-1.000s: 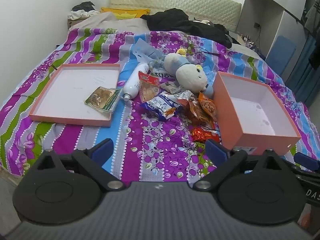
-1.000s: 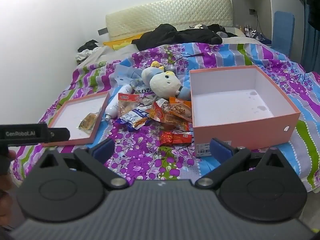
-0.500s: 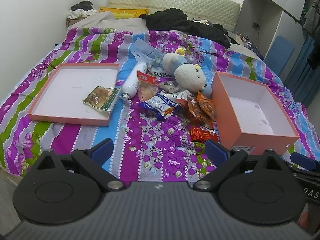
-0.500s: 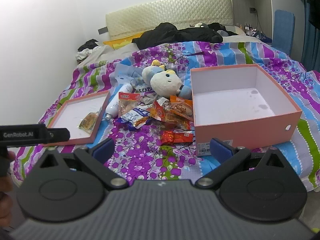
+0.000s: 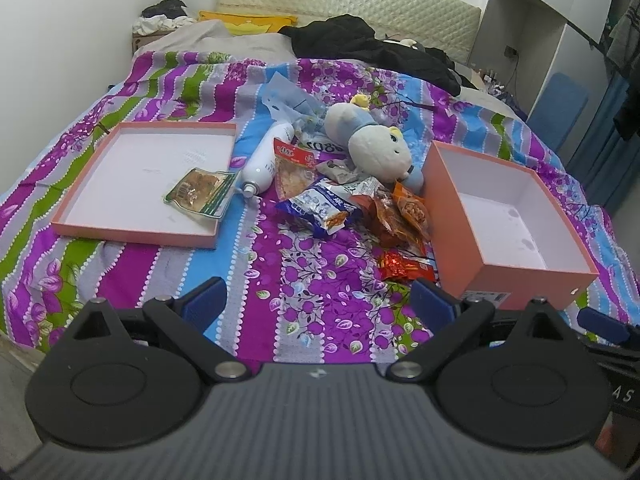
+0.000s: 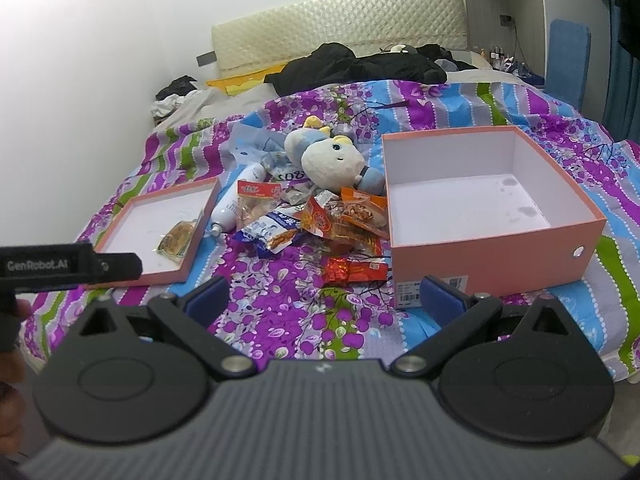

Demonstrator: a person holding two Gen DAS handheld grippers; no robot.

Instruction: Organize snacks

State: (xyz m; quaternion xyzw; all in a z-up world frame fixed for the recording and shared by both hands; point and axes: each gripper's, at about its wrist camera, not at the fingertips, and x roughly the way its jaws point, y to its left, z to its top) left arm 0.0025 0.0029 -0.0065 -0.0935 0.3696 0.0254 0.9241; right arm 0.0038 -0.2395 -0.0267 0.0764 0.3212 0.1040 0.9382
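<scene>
The near edge of the purple flowered bed cover point(image 5: 312, 320) is hidden behind the black tongs body at the bottom of both views. The round white plush toy point(image 6: 332, 162) covers part of a light blue plastic bag point(image 6: 260, 144). The small red shiny snack packet point(image 5: 404, 266) has print too small to read. The label on the deep pink cardboard box point(image 6: 492, 256) is too small to read.

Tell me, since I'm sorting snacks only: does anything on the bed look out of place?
Yes. A plush toy and a white bottle lie among the snack packets, and neither is a snack. One packet already sits in the shallow lid.
</scene>
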